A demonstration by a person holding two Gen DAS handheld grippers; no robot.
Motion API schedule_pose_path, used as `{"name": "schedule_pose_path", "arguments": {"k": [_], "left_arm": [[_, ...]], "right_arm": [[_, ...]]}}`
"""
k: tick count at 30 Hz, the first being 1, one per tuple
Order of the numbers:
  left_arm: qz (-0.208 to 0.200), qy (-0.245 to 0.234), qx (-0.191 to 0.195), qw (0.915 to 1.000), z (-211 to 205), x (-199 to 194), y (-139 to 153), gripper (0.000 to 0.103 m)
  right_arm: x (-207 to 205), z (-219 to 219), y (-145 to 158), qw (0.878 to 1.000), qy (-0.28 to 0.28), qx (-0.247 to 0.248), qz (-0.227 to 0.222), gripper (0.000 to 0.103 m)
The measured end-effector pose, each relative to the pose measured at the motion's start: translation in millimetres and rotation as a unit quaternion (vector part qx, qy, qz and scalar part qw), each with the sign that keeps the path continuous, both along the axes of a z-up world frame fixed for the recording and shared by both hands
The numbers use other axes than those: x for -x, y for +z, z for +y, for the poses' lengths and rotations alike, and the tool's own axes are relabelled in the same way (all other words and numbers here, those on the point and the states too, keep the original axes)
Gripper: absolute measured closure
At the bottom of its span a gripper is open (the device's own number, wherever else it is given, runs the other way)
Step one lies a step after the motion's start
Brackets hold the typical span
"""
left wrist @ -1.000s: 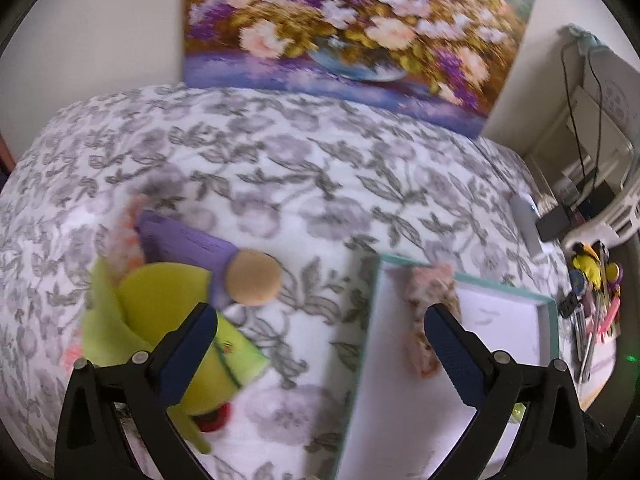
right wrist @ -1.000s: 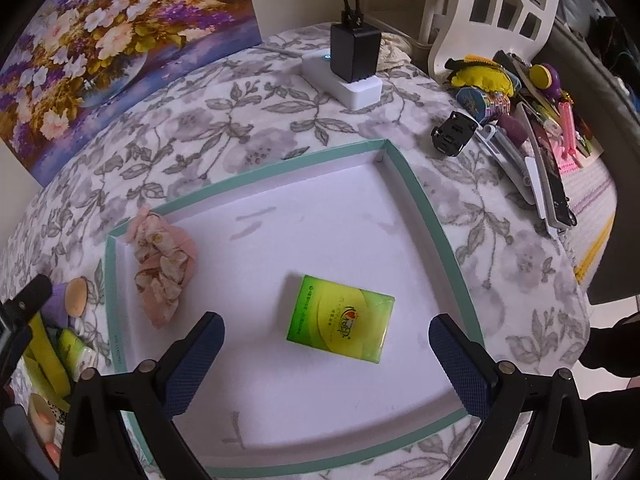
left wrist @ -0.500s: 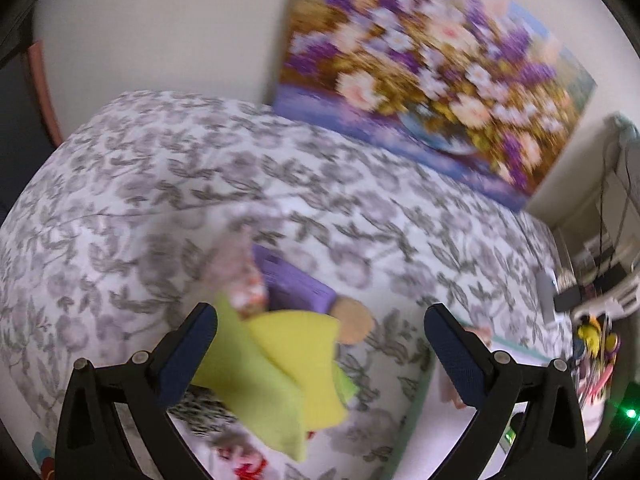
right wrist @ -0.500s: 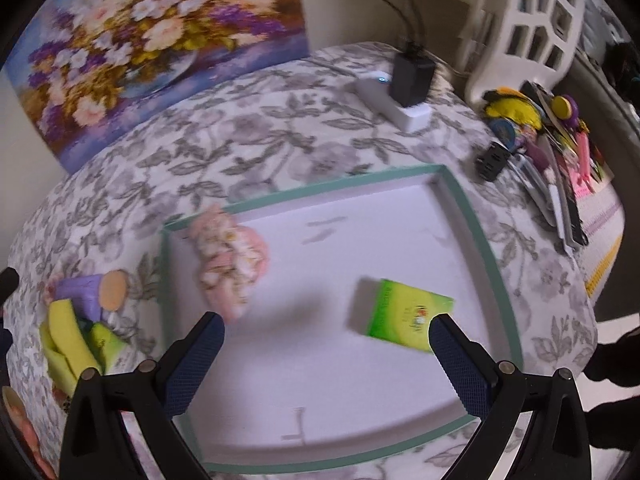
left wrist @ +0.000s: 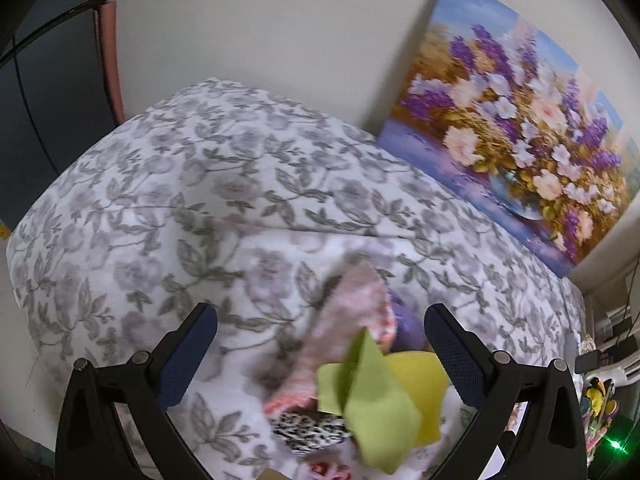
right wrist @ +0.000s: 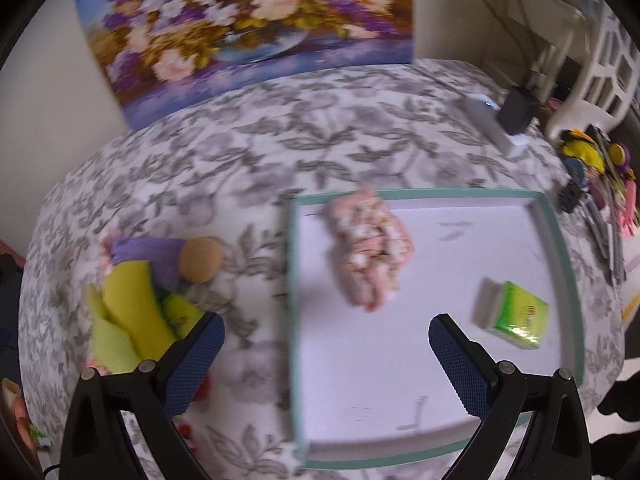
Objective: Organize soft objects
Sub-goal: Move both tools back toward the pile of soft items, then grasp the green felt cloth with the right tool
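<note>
Grey-flowered bedding (left wrist: 192, 208) fills both my views, and both my pairs of jaws are spread wide, pinching nothing. Low in my left gripper (left wrist: 320, 340) view sits the cloth pile (left wrist: 376, 396) — green, yellow, pink — between my fingers. Beyond my right gripper (right wrist: 326, 344), the white tray (right wrist: 436, 360) at centre-right holds a pink scrunchie (right wrist: 370, 252) and green packet (right wrist: 514, 314); a flower painting (right wrist: 248, 20) stands farthest.

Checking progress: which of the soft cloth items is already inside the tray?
Only the pink floral cloth, lying inside the tray by its far-left corner. The yellow-green cloths are piled outside on the bedspread.
</note>
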State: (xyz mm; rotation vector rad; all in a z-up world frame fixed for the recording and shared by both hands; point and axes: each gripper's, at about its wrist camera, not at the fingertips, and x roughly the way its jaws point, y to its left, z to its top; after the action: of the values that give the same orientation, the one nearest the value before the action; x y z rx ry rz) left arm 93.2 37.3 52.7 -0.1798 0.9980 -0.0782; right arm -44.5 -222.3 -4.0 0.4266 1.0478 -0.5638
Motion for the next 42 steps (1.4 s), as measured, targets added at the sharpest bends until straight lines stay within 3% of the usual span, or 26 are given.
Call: {"name": "schedule_pose_path", "arguments": {"k": [14,21,28,36,42], "left_arm": [[0.052,0.028,-0.020,0.9981,39,-7,-27,0.000],[0.123,0.018,0.007,0.9923,39,-10,-59,0.000],[0.162,0.027,0.010,0.9864,42,-12,-77,0.000],[0.178,0.033,0.010,0.9835,43,-13,-86,0.000],[0.190,0.032,0.011,0.9811,40,-12,-93,0.000]], "right_arm": [[-42,70,-13,0.996,0.081,-0.030,-0.007,0.000],[-55,99,-22,0.993,0.109,-0.043,-0.003,0.000],[-62,118,-28,0.990,0.134,-0.051,-0.001,0.012],[-64,122,-33,0.989,0.137,-0.053,0.007,0.025],[-65,117,-41,0.990,0.132,-0.052,0.022,0.041]]}}
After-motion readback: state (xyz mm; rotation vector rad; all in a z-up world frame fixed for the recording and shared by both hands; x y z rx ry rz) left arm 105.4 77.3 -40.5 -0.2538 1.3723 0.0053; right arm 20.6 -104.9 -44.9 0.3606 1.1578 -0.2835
